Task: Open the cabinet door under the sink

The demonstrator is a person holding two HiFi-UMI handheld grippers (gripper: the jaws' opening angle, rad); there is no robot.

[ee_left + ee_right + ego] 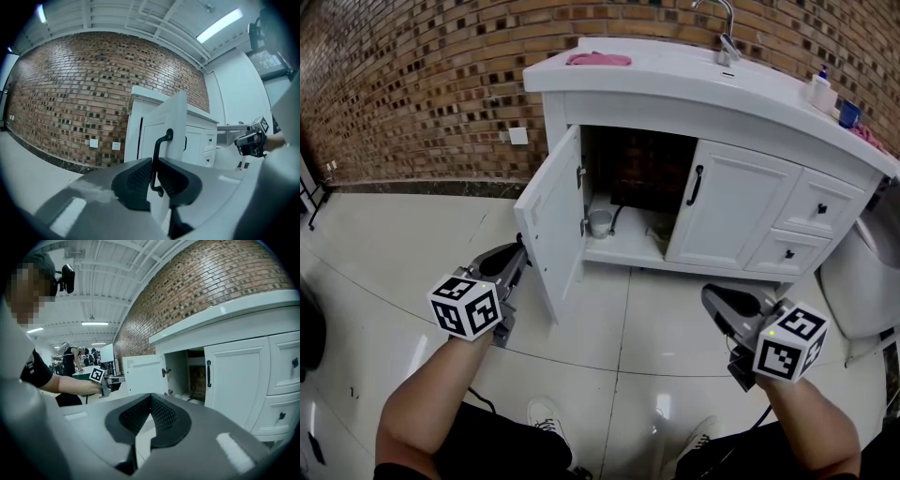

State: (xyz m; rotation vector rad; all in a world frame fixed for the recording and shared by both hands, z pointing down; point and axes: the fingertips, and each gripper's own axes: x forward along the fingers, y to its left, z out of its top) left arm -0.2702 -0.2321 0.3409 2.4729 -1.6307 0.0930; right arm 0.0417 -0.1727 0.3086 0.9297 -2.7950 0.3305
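- The white panelled cabinet door (pixel 551 220) under the sink stands swung wide open to the left, hinged on the white vanity cabinet (pixel 741 117), whose dark inside shows.
- The left gripper (pixel 519 247) is at that door's outer face. Its fingers are clamped on the black bar handle (pixel 156 154), which runs upright between the two pads.
- The right gripper (pixel 711 298) hangs over the glossy tiled floor (pixel 656 319), well apart from the cabinet, its fingers together with nothing between them.
- The neighbouring white door (pixel 731 211) is closed, with its black handle (pixel 696 186) upright near its left edge. Two small drawers (pixel 814 211) sit to its right.
- On the low shelf inside stands a small pale cup (pixel 600 223), just beside the open door's hinges.
- A pink cloth (pixel 598 59) lies on the white countertop (pixel 675 70), left of the chrome faucet (pixel 727 33).
- A brown brick wall (pixel 412 84) rises behind.
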